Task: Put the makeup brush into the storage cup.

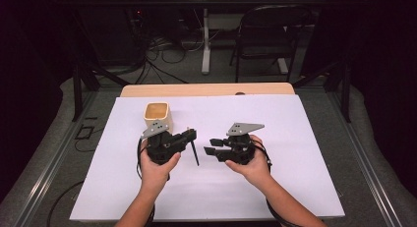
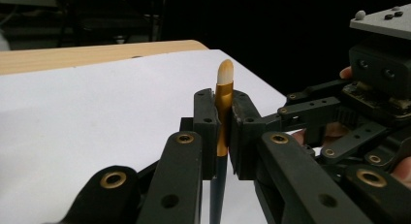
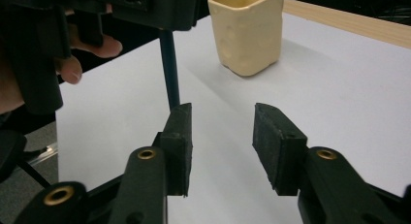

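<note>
Left gripper view is showing the left gripper's fingers [image 2: 206,132] clamping a light, stiff, slim makeup brush [image 2: 224,95] at its gold ferrule, upright over the desk [image 2: 72,117], while the right gripper's fingers [image 3: 274,146] are gaping empty near its slippery handle.

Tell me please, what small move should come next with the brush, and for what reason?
Probably the left gripper should carry the brush toward the cream cup. Its jaws are shut on the gold ferrule, the bristles point up and the dark handle hangs down. The cup stands open just behind that gripper, while the right gripper waits open and holds nothing.
</note>
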Demonstrator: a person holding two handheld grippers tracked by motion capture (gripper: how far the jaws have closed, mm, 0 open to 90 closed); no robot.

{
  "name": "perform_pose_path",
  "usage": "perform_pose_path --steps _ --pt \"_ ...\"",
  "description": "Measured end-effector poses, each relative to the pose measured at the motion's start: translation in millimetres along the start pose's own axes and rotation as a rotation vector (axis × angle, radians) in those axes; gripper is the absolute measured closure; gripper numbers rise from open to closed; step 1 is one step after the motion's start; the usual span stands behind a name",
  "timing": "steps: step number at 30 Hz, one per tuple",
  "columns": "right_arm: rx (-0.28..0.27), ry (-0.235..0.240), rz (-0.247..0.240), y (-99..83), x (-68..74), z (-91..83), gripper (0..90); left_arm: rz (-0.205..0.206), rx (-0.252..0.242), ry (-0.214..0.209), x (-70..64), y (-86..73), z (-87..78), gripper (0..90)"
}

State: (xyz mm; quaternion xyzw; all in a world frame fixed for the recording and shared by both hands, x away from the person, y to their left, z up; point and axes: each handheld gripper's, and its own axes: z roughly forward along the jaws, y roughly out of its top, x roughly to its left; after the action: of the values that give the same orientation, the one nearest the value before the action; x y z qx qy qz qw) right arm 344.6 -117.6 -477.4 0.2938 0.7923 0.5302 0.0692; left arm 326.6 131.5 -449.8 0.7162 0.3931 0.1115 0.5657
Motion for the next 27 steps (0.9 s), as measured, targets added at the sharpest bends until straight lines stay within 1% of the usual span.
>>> perform_pose_path --steps 2,3,4,8,9,10,11,12,13,15,16,18,21,25,27 --pt "0.014 -0.013 -0.013 -0.9 -1.4 0.0 55.5 0.006 0.001 0.010 1.0 -0.7 0.1 83.4" --pt "0.017 -0.009 -0.012 -1.4 -2.1 0.2 55.5 0.011 0.001 0.015 1.6 -1.0 0.0 83.4" --pt "0.011 -0.014 -0.011 -2.0 -2.4 0.8 55.3 0.013 0.000 0.022 2.0 -1.3 -0.3 83.4" --pt "0.021 -0.028 -0.019 -3.2 -3.9 0.4 55.9 0.039 -0.002 0.048 4.2 -2.1 -1.4 83.4" --pt "0.021 -0.028 -0.019 -3.2 -3.9 0.4 55.9 0.039 -0.002 0.048 4.2 -2.1 -1.4 83.4" --pt "0.029 -0.029 -0.019 -3.8 -4.8 0.2 56.1 0.050 -0.001 0.061 5.5 -2.5 -2.2 83.4" --pt "0.022 -0.032 -0.016 -4.6 -5.2 0.9 56.5 0.050 -0.001 0.061 5.5 -2.5 -2.2 83.4" --pt "0.028 -0.034 -0.016 -5.0 -5.6 0.9 56.9 0.060 -0.009 0.075 6.4 -3.0 -2.4 83.4" --pt "0.030 -0.035 -0.016 -5.5 -5.8 1.0 57.1 0.064 -0.009 0.080 7.0 -3.1 -2.7 83.4" --pt "0.020 -0.042 -0.019 -6.4 -6.1 1.8 57.1 0.068 -0.008 0.086 7.6 -3.1 -3.1 83.4" --pt "0.032 -0.054 -0.028 -6.8 -6.5 1.8 55.0 0.067 -0.010 0.090 8.0 -3.2 -3.4 83.4" --pt "0.037 -0.060 -0.032 -7.3 -7.3 2.5 51.9 0.075 -0.012 0.105 9.9 -3.9 -3.7 83.4" --pt "0.039 -0.075 -0.043 -8.1 -8.8 3.5 47.5 0.075 -0.012 0.114 10.8 -4.5 -4.1 83.4" --pt "0.037 -0.091 -0.037 -8.4 -10.6 3.1 44.8 0.078 -0.023 0.133 12.9 -5.5 -5.5 83.4" --pt "0.036 -0.091 -0.036 -8.8 -11.4 2.8 44.1 0.083 -0.029 0.142 13.7 -5.6 -6.3 83.4"
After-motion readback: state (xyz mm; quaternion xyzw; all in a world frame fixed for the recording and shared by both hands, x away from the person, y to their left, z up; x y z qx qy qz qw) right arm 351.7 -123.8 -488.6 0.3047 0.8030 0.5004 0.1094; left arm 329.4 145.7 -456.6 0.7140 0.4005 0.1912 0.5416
